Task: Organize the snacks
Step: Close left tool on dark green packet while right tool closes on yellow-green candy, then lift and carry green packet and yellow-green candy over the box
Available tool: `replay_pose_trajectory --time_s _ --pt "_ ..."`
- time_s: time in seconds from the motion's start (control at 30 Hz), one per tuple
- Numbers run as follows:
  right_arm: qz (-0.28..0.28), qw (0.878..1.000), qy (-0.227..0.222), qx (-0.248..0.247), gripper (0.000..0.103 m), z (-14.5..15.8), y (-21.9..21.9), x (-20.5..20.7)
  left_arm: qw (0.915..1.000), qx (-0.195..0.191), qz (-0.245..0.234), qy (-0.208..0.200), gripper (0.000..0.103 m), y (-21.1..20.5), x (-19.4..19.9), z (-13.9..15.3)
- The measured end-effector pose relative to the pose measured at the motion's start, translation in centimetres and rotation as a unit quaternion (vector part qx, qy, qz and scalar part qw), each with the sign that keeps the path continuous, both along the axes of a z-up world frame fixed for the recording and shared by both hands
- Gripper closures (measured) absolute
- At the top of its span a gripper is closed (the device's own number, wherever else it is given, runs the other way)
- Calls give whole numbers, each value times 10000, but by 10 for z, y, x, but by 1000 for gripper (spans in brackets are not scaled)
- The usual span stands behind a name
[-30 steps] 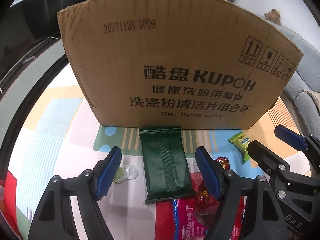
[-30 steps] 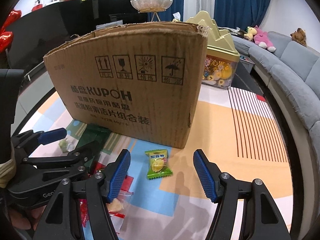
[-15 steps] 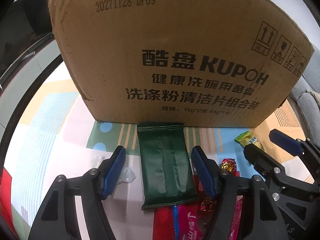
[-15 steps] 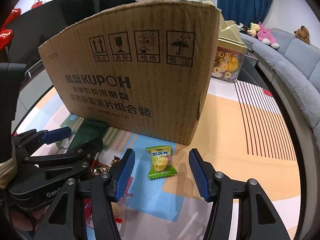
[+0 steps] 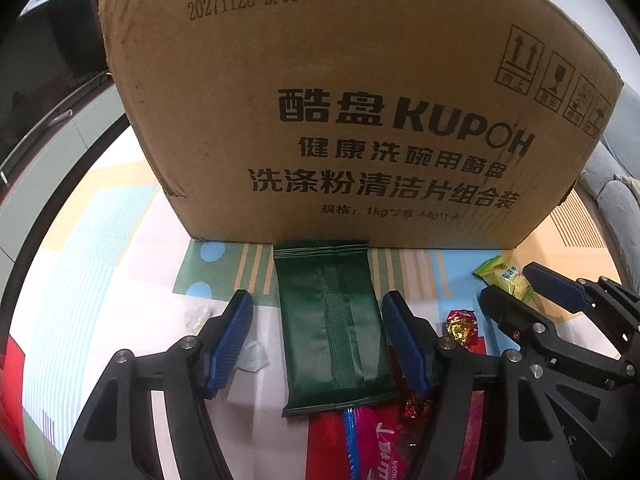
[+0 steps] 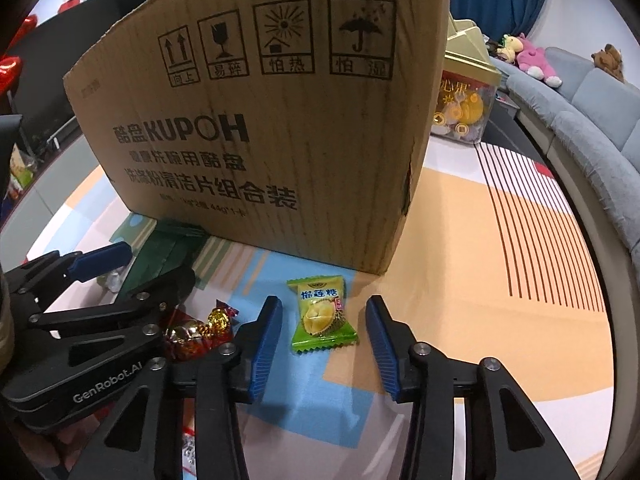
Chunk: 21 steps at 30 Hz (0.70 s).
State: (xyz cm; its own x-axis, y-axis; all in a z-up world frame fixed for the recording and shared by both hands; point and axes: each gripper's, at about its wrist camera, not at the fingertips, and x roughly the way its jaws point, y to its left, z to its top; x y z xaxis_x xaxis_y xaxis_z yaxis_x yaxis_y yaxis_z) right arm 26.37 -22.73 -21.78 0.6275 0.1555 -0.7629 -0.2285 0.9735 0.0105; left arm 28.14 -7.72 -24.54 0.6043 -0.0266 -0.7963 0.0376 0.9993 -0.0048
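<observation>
Left wrist view: left gripper [image 5: 316, 334] is low over the patterned tablecloth [image 5: 100, 248], pointing level at the KUPOH cardboard box [image 5: 352, 100], jaws spread wide with nothing clamped. Blue pads [image 5: 230, 344] straddle the dark green snack packet [image 5: 334, 332], one on each side, gap visible on both sides, no contact. Packet lies flat, seam side up, its far end touching or just short of the box's base; can't tell which. Its near end overlaps a red/pink wrapper [image 5: 380, 440] running under the gripper. A clear-wrapped candy [image 5: 252, 356] sits beside the left pad, a red-and-gold foil candy [image 5: 462, 326] just right of the right finger. Right gripper [image 5: 528, 288] enters from the right edge, angled in toward the box, with the green durian candy [image 5: 506, 280] between its tips. Right wrist view: right gripper [image 6: 324, 338] also low, tilted slightly down at the cloth, jaws wide apart and empty. Durian candy [image 6: 322, 314] lies flat between the pads [image 6: 264, 350], clear of both, just in front of the box's [image 6: 280, 128] near corner. Left gripper [image 6: 132, 264] is at the left, fingers over the green packet [image 6: 168, 252]. Foil candies [image 6: 200, 330] sit between the two grippers. A gold-lidded treat container [image 6: 466, 96] stands behind the box; grey sofa [image 6: 592, 100] with plush toys at far right.
</observation>
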Motion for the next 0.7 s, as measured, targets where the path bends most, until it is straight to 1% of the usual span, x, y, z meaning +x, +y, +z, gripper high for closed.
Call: replay_pose_trajectory --time_s 0.07,0.13,0.2,0.27,0.63,0.7 --pt "-7 10000 -12 -13 61 0 0 0 10000 8 -15 -21 40 -1 -2 1" --pt "-17 10000 -16 -11 66 1 0 0 10000 11 -54 -42 45 -4 -5 2" --pt "-7 10000 -22 -25 69 2 1 1 9999 11 -115 -61 54 -7 -7 4" --pt "10 10000 -25 -42 71 2 2 2 9998 29 -155 -76 56 -10 -9 5" --pt "15 9999 -151 -32 73 8 2 -3 9999 67 -126 -43 58 -8 -12 7" --pt "15 9999 -154 -36 73 9 2 -3 9999 70 -120 -55 59 -6 -15 18"
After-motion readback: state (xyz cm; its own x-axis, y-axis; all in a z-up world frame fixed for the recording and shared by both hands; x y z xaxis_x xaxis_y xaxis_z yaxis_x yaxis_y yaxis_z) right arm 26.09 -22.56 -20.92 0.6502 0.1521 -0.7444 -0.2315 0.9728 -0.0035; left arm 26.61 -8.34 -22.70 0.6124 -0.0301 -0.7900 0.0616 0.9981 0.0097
